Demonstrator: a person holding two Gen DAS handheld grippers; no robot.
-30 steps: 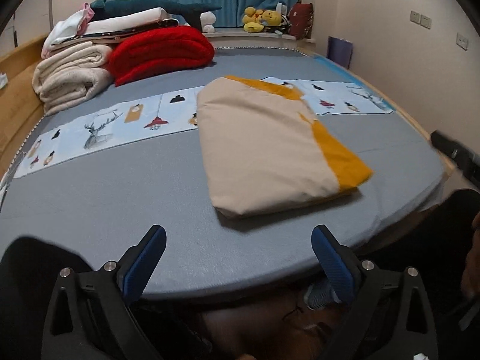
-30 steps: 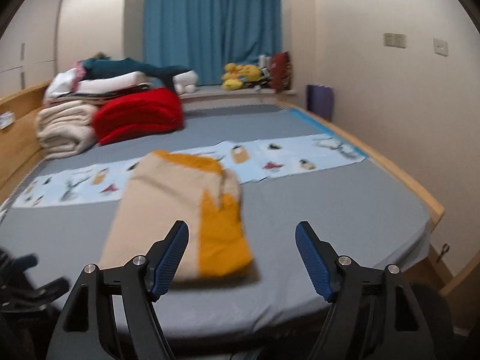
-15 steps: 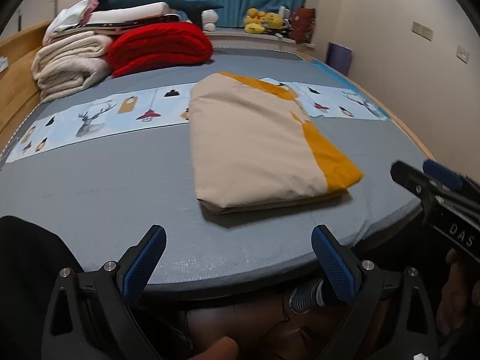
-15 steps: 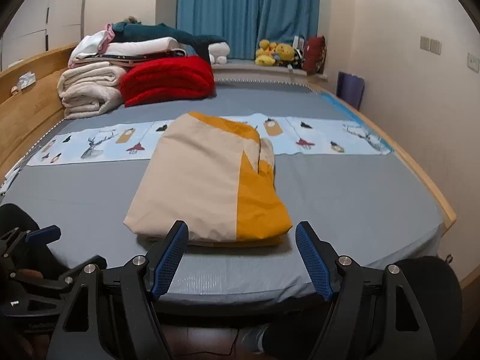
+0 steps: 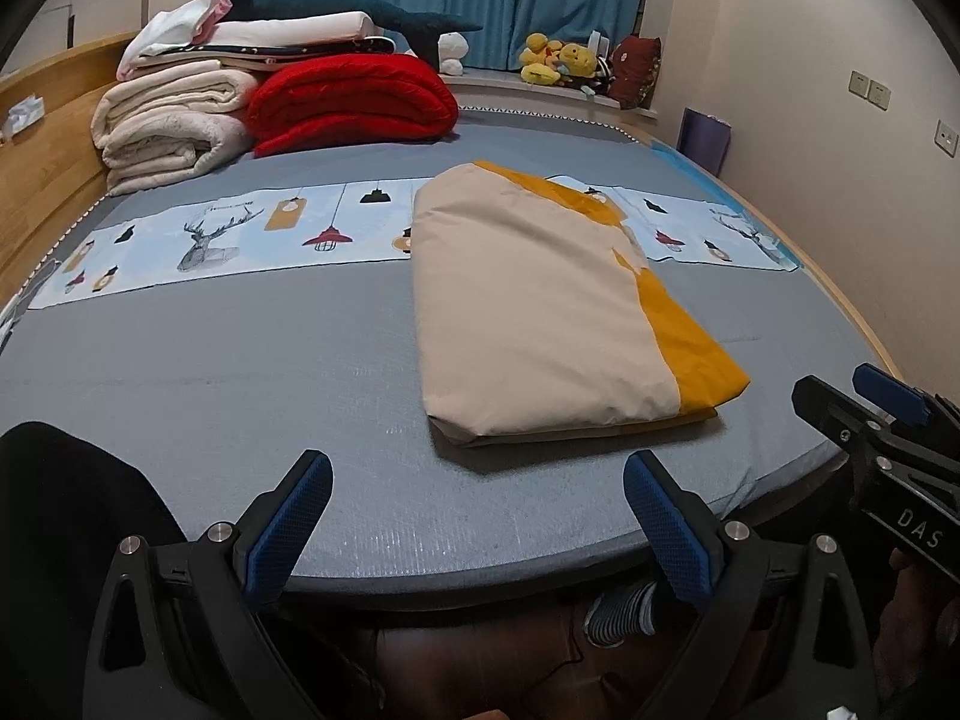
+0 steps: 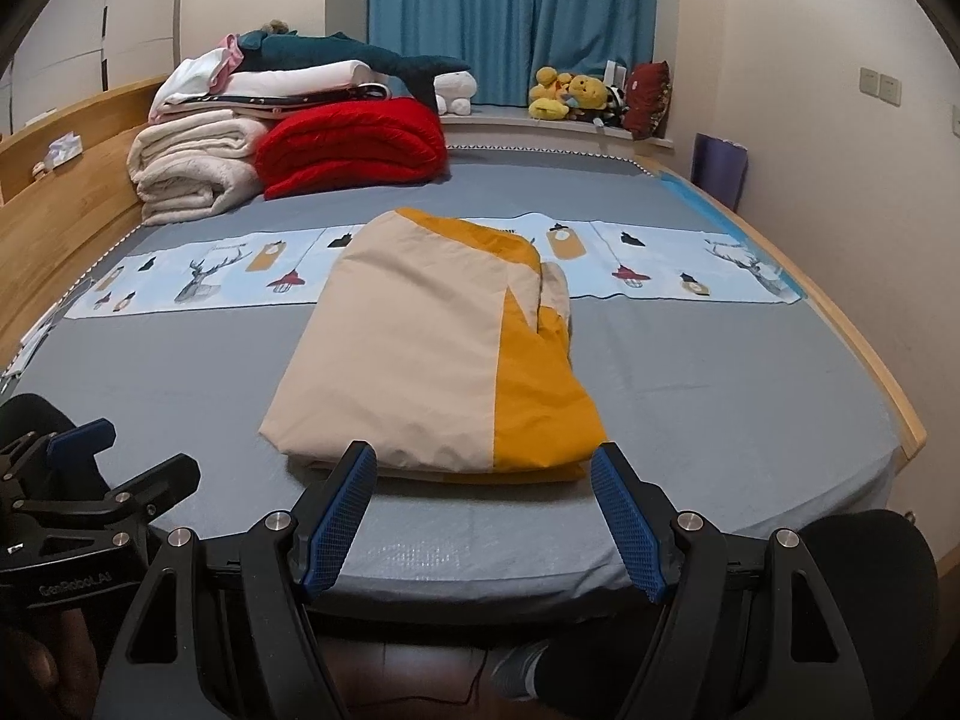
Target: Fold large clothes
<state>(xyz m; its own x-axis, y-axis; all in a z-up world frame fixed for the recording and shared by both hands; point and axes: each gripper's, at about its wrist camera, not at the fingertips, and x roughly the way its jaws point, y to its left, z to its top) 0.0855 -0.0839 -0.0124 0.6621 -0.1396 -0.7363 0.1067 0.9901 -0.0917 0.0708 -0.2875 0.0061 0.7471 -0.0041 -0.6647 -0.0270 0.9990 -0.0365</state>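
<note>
My left claw (image 5: 477, 525) is released, its blue pads (image 5: 288, 525) spread wide and holding nothing, poised above the near edge of the bed (image 5: 210, 372). My right claw (image 6: 483, 519) is likewise released and empty, its pads (image 6: 627, 522) flanking the near end of the garment (image 6: 432, 354) in the right wrist view without touching it. Each claw shows at the margin of the other's view: the right claw (image 5: 882, 420) at far right, the left claw (image 6: 90, 480) at lower left. The garment (image 5: 540, 312), beige with an orange panel along its right side, lies folded flat on the grey sheet near the foot of the bed, its far end overlapping a pale blue printed strip (image 5: 228, 237) that crosses the bed. Beyond, at the headboard side, a red quilt (image 5: 354, 99) lies beside stacked cream blankets (image 5: 174, 120). Blue curtains (image 6: 510, 18) and plush toys (image 6: 567, 93) occupy the far sill.
</note>
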